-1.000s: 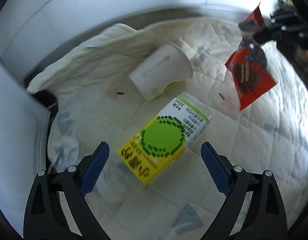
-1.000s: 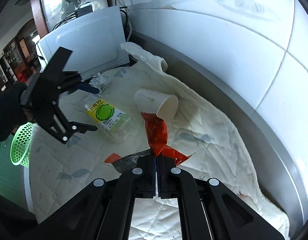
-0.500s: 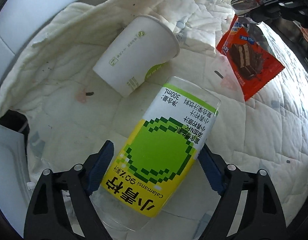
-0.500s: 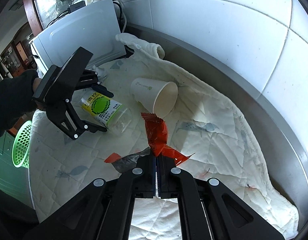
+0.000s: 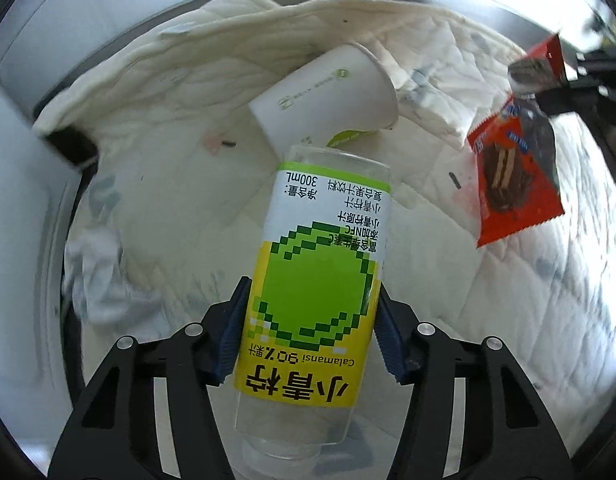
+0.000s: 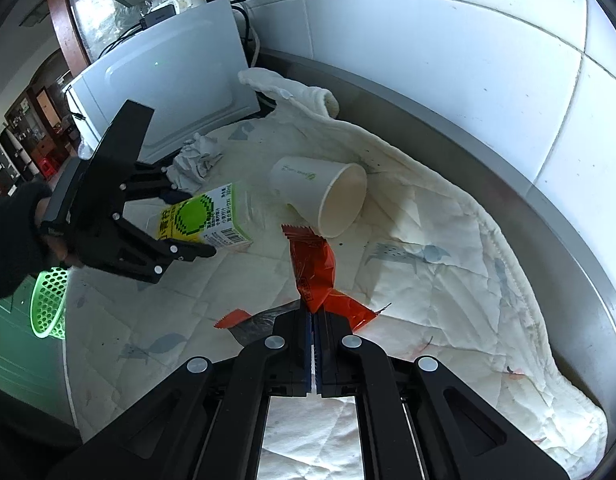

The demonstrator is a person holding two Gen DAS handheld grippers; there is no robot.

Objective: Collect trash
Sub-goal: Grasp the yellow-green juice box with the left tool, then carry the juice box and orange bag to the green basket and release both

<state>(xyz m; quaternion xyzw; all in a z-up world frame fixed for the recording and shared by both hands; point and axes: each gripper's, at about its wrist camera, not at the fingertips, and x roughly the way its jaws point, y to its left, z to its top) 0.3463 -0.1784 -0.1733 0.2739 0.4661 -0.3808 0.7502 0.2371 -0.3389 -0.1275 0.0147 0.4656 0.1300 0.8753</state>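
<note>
left gripper (image 5: 310, 332) angled steeply down, jaws just closed onto the bottle (image 5: 320, 264)

The left gripper (image 5: 310, 336) is a black plastic tool with two flat angular arms. Each arm carries round silver screw heads, and each finger has a dark blue ribbed pad (image 5: 232, 336) on its inner side. The right gripper (image 6: 313, 344) has the same build: black angular arms, four silver screw heads in a row, and thin blue pads (image 6: 307, 346) with a white strip between them. In the right wrist view, the person's hand (image 6: 54, 240) wears a black sleeve (image 6: 8, 240) that reaches the wrist.
</note>
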